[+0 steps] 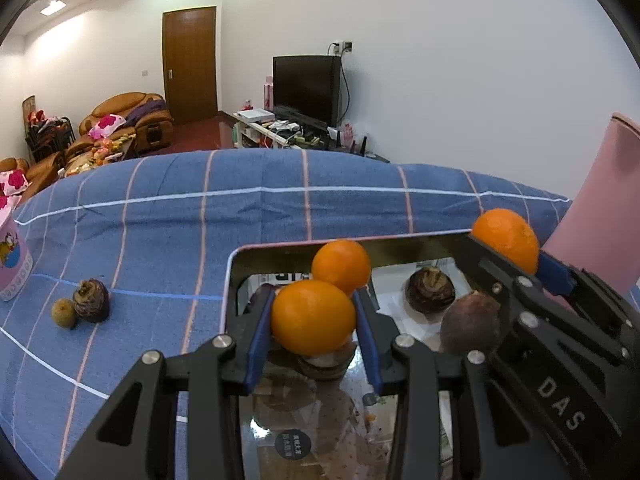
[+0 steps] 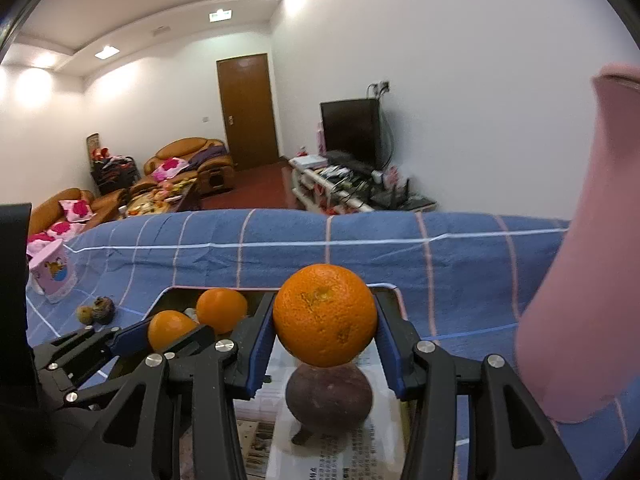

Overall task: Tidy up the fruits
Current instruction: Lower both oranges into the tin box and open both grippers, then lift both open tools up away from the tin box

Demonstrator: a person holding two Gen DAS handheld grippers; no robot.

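My left gripper (image 1: pixel 314 304) is shut on an orange (image 1: pixel 312 316) held just above a shiny tray (image 1: pixel 234 264) with a pink rim. A second orange (image 1: pixel 341 266) lies in the tray behind it. A brown bulb-shaped fruit (image 1: pixel 430 292) and a purple round fruit (image 1: pixel 472 324) also lie in the tray. My right gripper (image 2: pixel 325 308) is shut on a larger orange (image 2: pixel 325 314), directly above the purple fruit (image 2: pixel 329 396). In the right wrist view the left gripper (image 2: pixel 166 332) shows at the left with its orange (image 2: pixel 170 328).
The tray lies on a blue checked cloth (image 1: pixel 160 220). On the cloth to the left lie a small greenish fruit (image 1: pixel 64 313) and a dark bulb fruit (image 1: pixel 91 300), near a pink carton (image 1: pixel 12 268). A tall pink object (image 2: pixel 580 280) stands close at the right.
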